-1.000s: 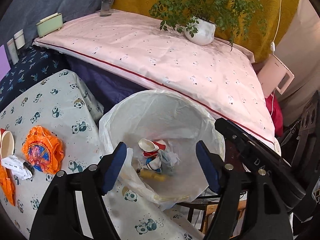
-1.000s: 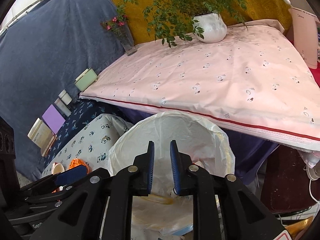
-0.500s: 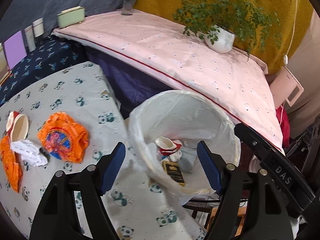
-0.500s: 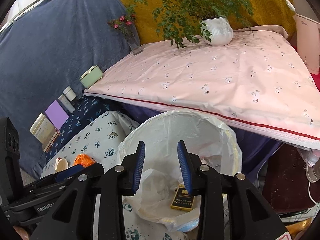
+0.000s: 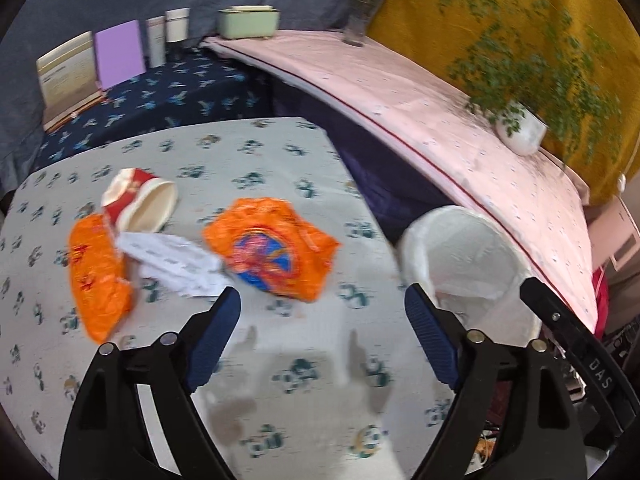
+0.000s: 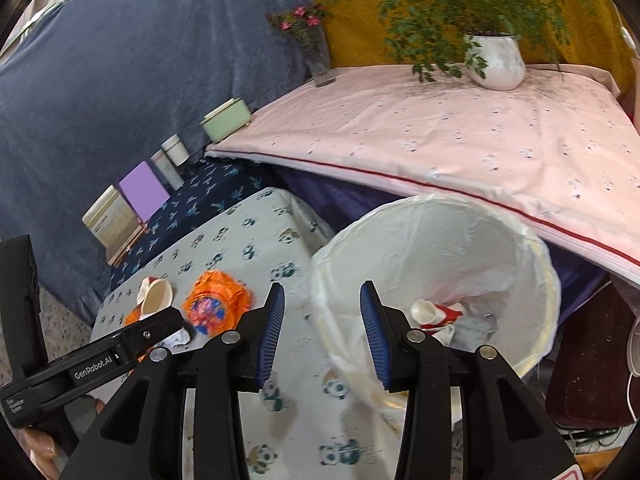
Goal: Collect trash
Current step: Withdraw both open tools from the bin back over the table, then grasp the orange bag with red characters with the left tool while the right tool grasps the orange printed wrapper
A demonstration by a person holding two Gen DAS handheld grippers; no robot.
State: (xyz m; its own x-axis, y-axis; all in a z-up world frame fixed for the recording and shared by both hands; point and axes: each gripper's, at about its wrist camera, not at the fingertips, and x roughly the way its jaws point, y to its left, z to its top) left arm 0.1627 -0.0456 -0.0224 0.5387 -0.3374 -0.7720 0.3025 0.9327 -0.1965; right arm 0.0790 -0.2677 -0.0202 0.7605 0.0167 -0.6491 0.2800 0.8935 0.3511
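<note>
A white-lined trash bin (image 6: 532,272) stands beside the panda-print table (image 5: 320,344); it also shows in the left wrist view (image 5: 464,248). A paper cup (image 6: 430,312) and other scraps lie inside it. On the table lie an orange wrapper with a blue picture (image 5: 276,248), white crumpled paper (image 5: 172,260), a second orange wrapper (image 5: 98,276) and a red-and-cream paper cup (image 5: 142,202). My left gripper (image 5: 322,332) is open and empty above the table, near the orange wrapper. My right gripper (image 6: 322,328) is open and empty over the bin's near rim.
A pink-covered surface (image 6: 460,148) behind the bin holds a potted plant (image 6: 496,60) and a flower vase (image 6: 320,64). A green box (image 5: 248,22), cans and books (image 5: 96,64) stand at the back on a dark blue cloth.
My left gripper has swung left from over the bin to over the table's trash. My right gripper has opened wider above the bin; a dark packet seen in the bin earlier is out of sight.
</note>
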